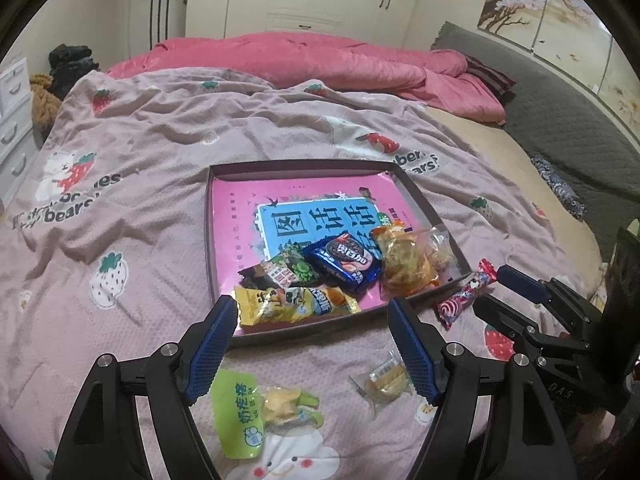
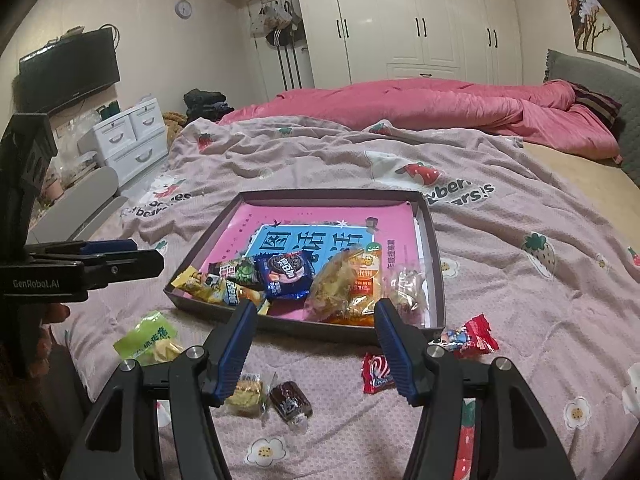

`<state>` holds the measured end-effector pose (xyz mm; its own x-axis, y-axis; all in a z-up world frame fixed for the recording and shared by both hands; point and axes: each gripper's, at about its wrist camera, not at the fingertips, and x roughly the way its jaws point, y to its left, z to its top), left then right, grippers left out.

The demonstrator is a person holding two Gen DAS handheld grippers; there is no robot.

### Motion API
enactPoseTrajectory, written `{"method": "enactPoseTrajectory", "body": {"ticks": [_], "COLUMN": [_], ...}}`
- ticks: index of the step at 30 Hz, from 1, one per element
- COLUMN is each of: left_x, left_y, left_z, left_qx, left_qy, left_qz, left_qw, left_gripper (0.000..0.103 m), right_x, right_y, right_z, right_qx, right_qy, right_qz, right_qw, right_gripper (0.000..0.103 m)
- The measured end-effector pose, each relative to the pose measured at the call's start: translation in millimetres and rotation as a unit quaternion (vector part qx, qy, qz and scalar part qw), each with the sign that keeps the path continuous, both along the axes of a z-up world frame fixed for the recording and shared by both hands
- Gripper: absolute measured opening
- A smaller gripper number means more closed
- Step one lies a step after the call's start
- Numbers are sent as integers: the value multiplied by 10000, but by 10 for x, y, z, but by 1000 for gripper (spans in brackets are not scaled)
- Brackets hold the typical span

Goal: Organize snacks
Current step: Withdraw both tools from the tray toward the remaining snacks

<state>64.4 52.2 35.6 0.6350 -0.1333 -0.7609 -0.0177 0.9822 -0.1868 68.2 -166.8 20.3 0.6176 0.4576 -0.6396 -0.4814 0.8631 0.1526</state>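
left gripper jaws wide, empty, above green snack pack on bedspread; right gripper half-spread, empty, at tray near edge, blue cookie pack inside.

A shallow tray lies on a bed covered by a pink quilt. The tray's far half is bare, open to reach from above. Its near half is crowded with snack packets, and one yellow packet overhangs the near rim. On the quilt near the tray lie loose obstacles: a green packet to the left, small wrapped snacks in the middle, red candies to the right. Far quilt is clear.
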Motion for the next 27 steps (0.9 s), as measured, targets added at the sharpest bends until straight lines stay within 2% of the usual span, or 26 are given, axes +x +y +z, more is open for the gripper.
{"method": "enactPoseTrajectory", "body": {"ticks": [19, 27], "left_x": [-140, -193], "left_y": [101, 127], "left_z": [-88, -245], "left_qx": [76, 128], "left_qy": [179, 462], "left_qz": [83, 132], "left_qw": [9998, 9988], "left_gripper": [78, 78], "right_x": [-60, -81], "right_y": [-3, -1], "right_z": [-122, -207], "right_qx": [-225, -348], "right_qy": [191, 320], "right_qz": [48, 81], "right_qw": [9996, 9988], "right_gripper": [60, 60]}}
